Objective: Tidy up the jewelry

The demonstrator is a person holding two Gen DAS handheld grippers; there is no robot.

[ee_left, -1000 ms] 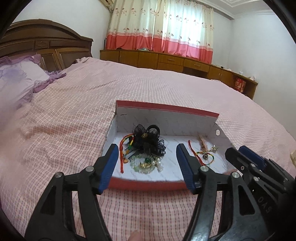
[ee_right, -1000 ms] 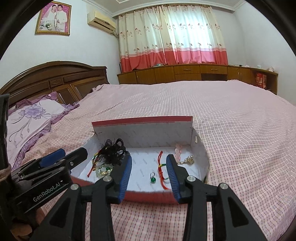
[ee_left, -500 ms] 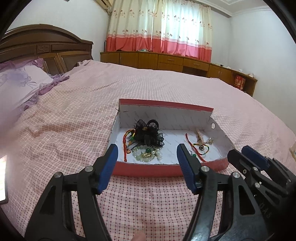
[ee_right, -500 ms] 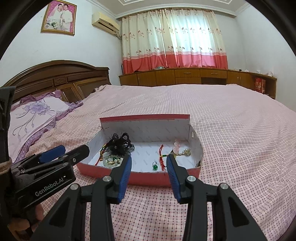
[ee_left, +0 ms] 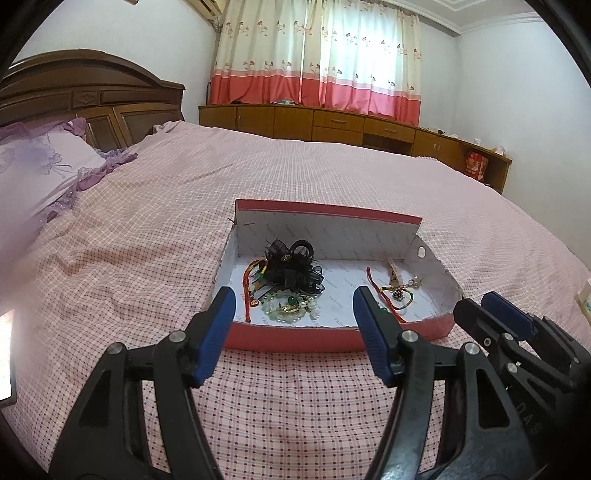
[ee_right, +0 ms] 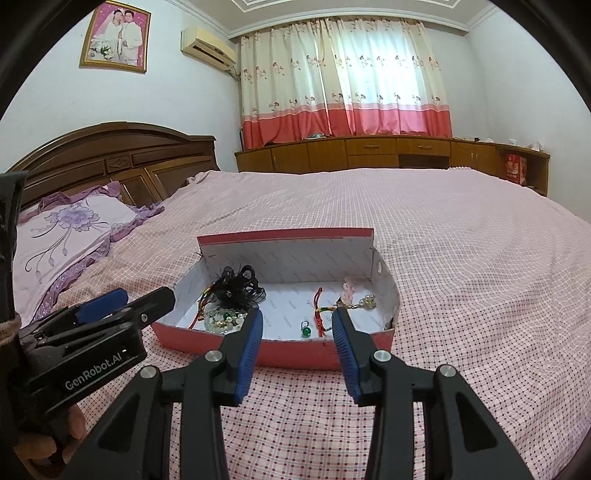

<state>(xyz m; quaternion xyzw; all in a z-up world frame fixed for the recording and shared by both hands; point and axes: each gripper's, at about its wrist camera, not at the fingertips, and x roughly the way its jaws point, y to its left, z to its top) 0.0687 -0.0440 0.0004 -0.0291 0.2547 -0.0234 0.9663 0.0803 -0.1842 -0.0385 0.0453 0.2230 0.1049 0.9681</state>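
Inside the red box lie a black hair flower, bead bracelets and red cords.

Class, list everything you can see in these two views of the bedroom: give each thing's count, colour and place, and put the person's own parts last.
box: 1, red outside, white inside, open, on the bed
hair bow: 1, black, left part of box
bead bracelet: 1, pale green and white, in front of the bow
cord bracelets: at least 2, red and multicoloured, one each side of box
green bead charm: 1, near front wall of box
bed cover: 1, pink check
pillow: 1, lilac, floral, by headboard
headboard: 1, dark wood
curtains: cream and red, at window
cabinets: brown, under window
framed photo: 1, on wall
air conditioner: 1, cream, on wall
left gripper: black, blue pads, open, before the box
right gripper: same, open
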